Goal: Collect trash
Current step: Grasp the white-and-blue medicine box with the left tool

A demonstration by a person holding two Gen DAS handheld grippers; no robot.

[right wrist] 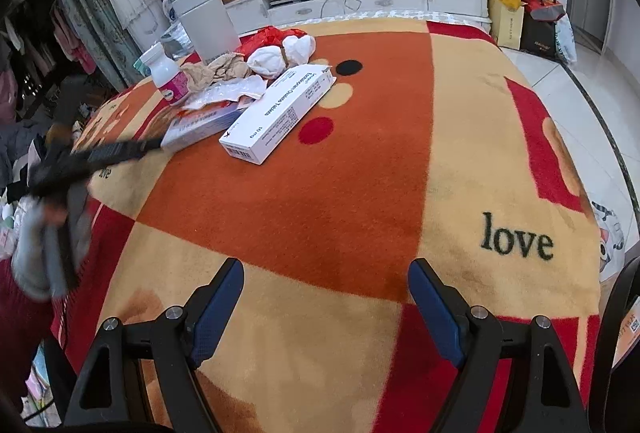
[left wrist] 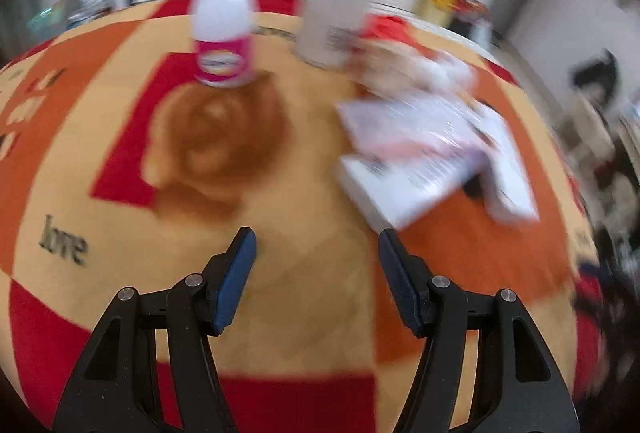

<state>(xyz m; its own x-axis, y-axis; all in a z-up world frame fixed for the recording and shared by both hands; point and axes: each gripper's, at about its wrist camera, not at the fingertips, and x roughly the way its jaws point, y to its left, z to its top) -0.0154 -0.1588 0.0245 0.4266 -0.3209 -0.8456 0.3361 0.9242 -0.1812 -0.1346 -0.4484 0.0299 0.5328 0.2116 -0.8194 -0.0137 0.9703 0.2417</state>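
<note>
My left gripper [left wrist: 316,253], jaws apart and empty, is nearer the trash pile. The white box [left wrist: 404,185] lies at two o'clock, its long axis toward one o'clock. My right gripper [right wrist: 326,285], also apart and empty, is well back; the box sits at eleven o'clock.

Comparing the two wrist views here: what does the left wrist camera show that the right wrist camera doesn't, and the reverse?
Only the left wrist view: the left gripper from behind, jaws open and empty, and a brown bear print on the blanket.

Only the right wrist view: the right gripper, open and empty, the black and red dots, white wadded tissue, and the blurred left gripper seen from outside.

Both: the blanket, white medicine box, pink-labelled bottle, white bin.
</note>
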